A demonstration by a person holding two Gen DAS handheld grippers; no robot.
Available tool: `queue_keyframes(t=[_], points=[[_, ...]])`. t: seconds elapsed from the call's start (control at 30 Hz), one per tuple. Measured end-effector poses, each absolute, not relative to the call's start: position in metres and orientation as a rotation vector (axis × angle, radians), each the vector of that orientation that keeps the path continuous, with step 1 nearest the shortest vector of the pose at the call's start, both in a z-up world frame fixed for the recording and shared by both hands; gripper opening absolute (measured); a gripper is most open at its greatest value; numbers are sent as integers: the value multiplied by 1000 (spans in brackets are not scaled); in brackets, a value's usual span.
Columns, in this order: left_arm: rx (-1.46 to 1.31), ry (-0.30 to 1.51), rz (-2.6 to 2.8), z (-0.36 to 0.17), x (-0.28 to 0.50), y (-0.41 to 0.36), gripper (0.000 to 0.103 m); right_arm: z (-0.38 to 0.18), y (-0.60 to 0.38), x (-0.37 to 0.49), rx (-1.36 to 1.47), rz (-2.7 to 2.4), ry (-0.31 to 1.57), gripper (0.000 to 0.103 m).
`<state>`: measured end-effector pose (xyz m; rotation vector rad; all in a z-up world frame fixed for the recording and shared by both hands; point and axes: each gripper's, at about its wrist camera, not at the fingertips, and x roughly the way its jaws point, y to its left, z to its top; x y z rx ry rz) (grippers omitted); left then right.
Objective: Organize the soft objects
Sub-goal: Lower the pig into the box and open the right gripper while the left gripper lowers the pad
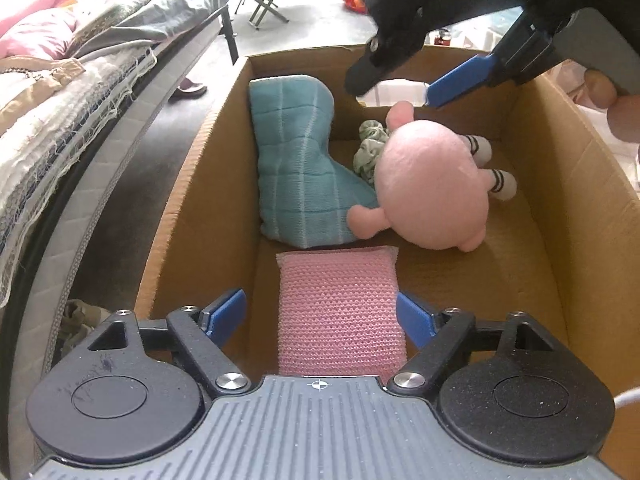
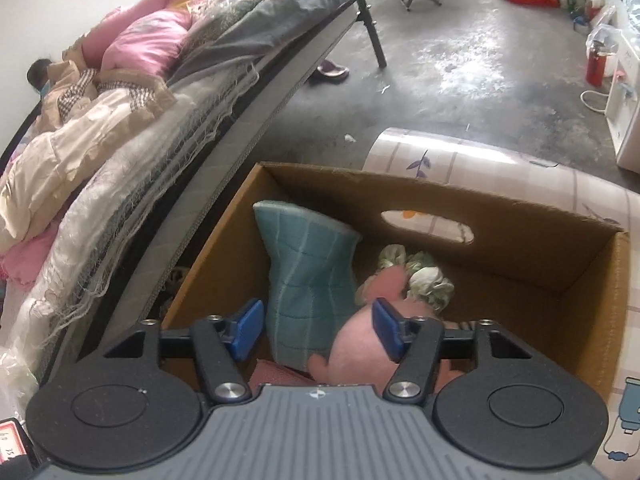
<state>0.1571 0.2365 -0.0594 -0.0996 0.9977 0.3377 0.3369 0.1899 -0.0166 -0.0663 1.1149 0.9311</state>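
Bedroom setting, bare concrete floor; bed (image 2: 120,128) with rumpled quilts to the left of both claws, cardboard box (image 1: 180,216) directly ahead and below them. Contents, left to right. Item one: teal quilted cloth (image 1: 296,160), folded thick, grid-stitched, leaning against the left wall, ahead and left of the left gripper (image 1: 320,316). Item two: pink knitted pad (image 1: 340,312), rectangular, coarse open weave, flat on the box floor and lying between the left gripper's blue pads; jaws stand wide, left pad clear of it, right pad at its edge, no squeeze evident, so it reads as released. Item three: green crumpled fabric (image 1: 370,148), small, bunched, at the far wall behind the plush. Item four: pink plush toy (image 1: 432,184), rounded body, short velvety pile, stubby limbs, striped white feet, lying on its side against the teal cloth, just below the right gripper (image 1: 394,86). Right gripper jaws apart, empty, poised above the plush. All soft goods sit inside the box. Handling note, as judgement: lift both claws straight up, pads kept apart, to avoid snagging the knit or dragging the plush; compressible goods tolerate light nudging into the open right half.
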Motion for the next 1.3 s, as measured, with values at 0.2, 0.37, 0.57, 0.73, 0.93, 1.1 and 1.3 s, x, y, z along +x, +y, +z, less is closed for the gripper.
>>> queue_keyframes(t=[0.2, 0.37, 0.57, 0.73, 0.93, 1.1, 1.3], points=[[-98, 995, 327, -59, 155, 236, 83, -24, 181, 345, -111, 874, 1118, 79], [-90, 999, 328, -60, 156, 235, 83, -42, 187, 346, -126, 882, 1166, 79], [-87, 998, 328, -60, 156, 233, 83, -49, 194, 335, -221, 892, 1137, 80], [-88, 996, 326, -59, 156, 234, 83, -47, 195, 332, -263, 882, 1126, 78], [-89, 994, 323, -59, 155, 235, 84, -54, 206, 330, -348, 867, 1106, 80], [-91, 992, 322, -59, 155, 235, 83, -60, 212, 327, -466, 878, 1072, 73], [-91, 991, 318, -60, 156, 235, 83, -59, 214, 319, -665, 968, 1002, 70]])
